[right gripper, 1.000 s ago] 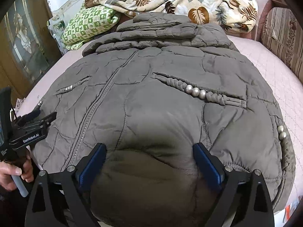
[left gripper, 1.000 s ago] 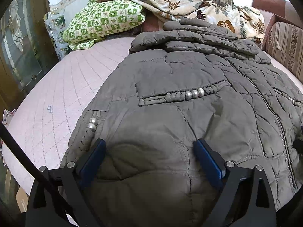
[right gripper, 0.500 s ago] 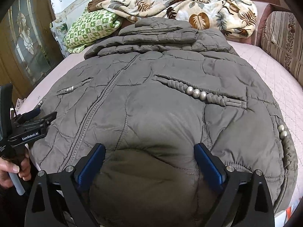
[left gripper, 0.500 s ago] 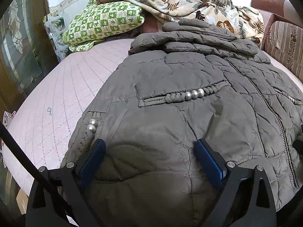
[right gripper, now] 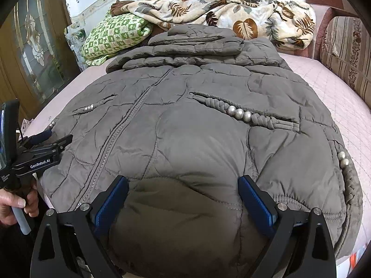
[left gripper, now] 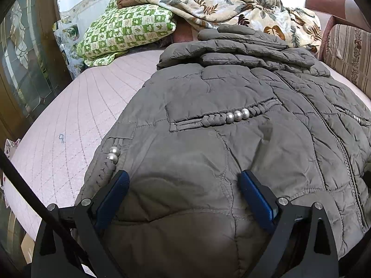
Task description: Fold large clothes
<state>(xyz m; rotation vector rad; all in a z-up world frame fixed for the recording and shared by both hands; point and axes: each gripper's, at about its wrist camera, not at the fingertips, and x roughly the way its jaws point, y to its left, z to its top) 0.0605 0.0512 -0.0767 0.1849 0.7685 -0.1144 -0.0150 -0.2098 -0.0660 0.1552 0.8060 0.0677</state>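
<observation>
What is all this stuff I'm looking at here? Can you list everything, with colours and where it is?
Padded jacket: one, grey-brown, spread zip-up across the bed, sleeves folded at its far end.
Metal beads: several silver ones, on braided pocket trims and hem sides.
Bed cover: one, pale pink, quilted, under the jacket.
Checked pillow: one, green and cream, far left of bed.
Leaf-print blanket: one, cream and brown, bunched at the far end.
Striped cushion: one, beige and brown, far right.
Glass-panelled door: one, wooden, left.
Left gripper: black, blue pads, open over the jacket hem.
Right gripper: same, open.
Person's hand: holding the left gripper's handle.
</observation>
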